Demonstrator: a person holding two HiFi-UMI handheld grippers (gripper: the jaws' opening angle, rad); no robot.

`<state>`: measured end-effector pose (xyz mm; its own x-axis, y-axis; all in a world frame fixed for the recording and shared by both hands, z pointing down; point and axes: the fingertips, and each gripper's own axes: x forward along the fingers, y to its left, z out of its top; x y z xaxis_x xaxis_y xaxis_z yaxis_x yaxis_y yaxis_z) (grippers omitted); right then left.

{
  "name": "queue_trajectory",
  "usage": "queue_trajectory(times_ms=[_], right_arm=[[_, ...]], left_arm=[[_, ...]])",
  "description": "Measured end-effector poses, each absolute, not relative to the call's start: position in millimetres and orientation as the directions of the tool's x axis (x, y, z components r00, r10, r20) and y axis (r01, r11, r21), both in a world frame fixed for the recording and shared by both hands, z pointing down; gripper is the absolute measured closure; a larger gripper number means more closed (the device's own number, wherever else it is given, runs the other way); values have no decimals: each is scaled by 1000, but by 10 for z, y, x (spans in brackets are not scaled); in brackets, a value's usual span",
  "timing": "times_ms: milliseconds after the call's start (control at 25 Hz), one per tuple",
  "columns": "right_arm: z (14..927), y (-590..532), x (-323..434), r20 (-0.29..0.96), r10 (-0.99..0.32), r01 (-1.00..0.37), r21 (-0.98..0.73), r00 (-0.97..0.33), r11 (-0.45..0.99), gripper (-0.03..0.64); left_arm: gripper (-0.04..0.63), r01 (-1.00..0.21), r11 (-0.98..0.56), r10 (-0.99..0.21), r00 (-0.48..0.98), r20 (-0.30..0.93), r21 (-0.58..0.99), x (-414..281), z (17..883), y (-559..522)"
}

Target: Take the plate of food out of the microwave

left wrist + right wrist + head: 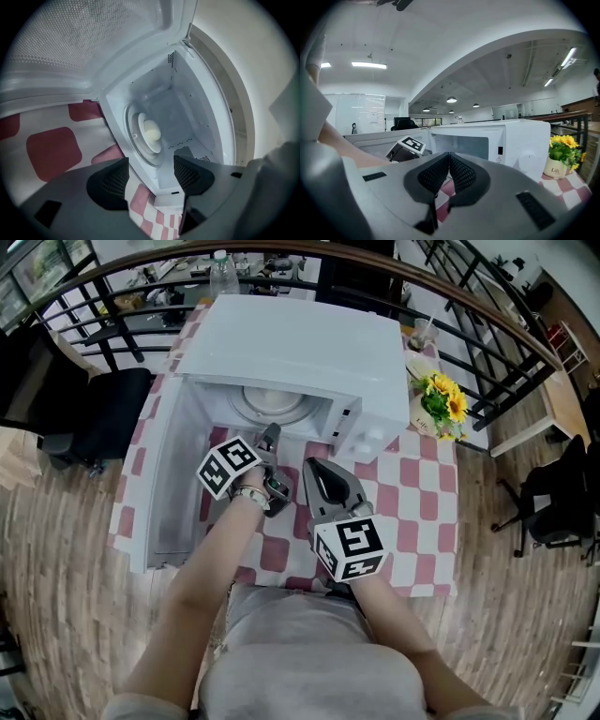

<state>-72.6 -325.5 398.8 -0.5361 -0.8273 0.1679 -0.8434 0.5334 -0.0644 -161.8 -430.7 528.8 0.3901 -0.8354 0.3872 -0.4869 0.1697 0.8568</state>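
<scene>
A white microwave point(300, 343) stands on the checked tablecloth with its door point(169, 484) swung open to the left. Inside, on the round turntable point(133, 140), sits a white plate point(144, 140) with a pale lump of food point(152, 132). My left gripper point(270, 435) is at the mouth of the cavity, turned on its side, its jaws open and empty point(151, 177), the plate still some way ahead of them. My right gripper point(316, 467) hangs in front of the microwave point(506, 140), its jaws shut on nothing point(449, 165).
A small pot of yellow flowers point(441, 401) stands right of the microwave, also in the right gripper view point(560, 157). A bottle point(222, 273) is behind the oven. A black railing point(487, 343) curves round the table; a dark chair point(94, 418) stands left.
</scene>
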Motion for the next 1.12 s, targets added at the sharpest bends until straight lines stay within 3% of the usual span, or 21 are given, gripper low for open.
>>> queue_trajectory(times_ms=[1120], right_arm=[[4494,-3680,-747,283,-807,-853,-100,-518,512,592]], left_arm=[[261,-472,549,-694,201,691,690,-1815,5852,-4948]])
